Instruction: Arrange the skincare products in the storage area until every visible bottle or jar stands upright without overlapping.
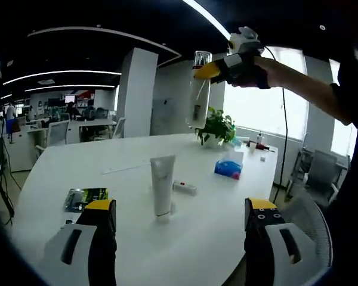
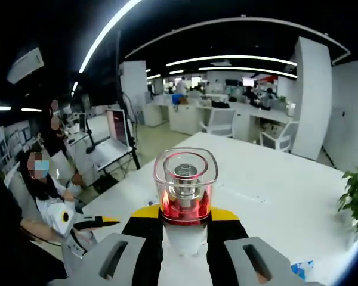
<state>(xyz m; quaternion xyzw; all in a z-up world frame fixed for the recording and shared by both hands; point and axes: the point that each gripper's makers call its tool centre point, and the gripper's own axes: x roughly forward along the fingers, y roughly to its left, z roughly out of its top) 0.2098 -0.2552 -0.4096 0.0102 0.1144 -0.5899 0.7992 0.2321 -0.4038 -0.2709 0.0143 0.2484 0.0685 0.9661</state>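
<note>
A white tube (image 1: pixel 162 186) stands upright on its cap in the middle of the white table (image 1: pixel 59 173). A small white stick with a red band (image 1: pixel 184 187) lies flat just right of it. My left gripper (image 1: pixel 182 223) is open, low over the table's near edge, with the tube ahead between its jaws. My right gripper (image 1: pixel 218 70) is held high above the table, shut on a clear bottle (image 1: pixel 199 89) that hangs below it. In the right gripper view my right gripper (image 2: pixel 185 229) squeezes that clear bottle (image 2: pixel 185 187), whose clear cap and red collar face the camera.
A blue tissue pack (image 1: pixel 230 167) and a potted green plant (image 1: pixel 216 127) sit on the table's far right. A green leaflet (image 1: pixel 85 198) lies at the near left. An office chair (image 1: pixel 313 179) stands at the right edge. People sit at the left of the right gripper view (image 2: pixel 45 190).
</note>
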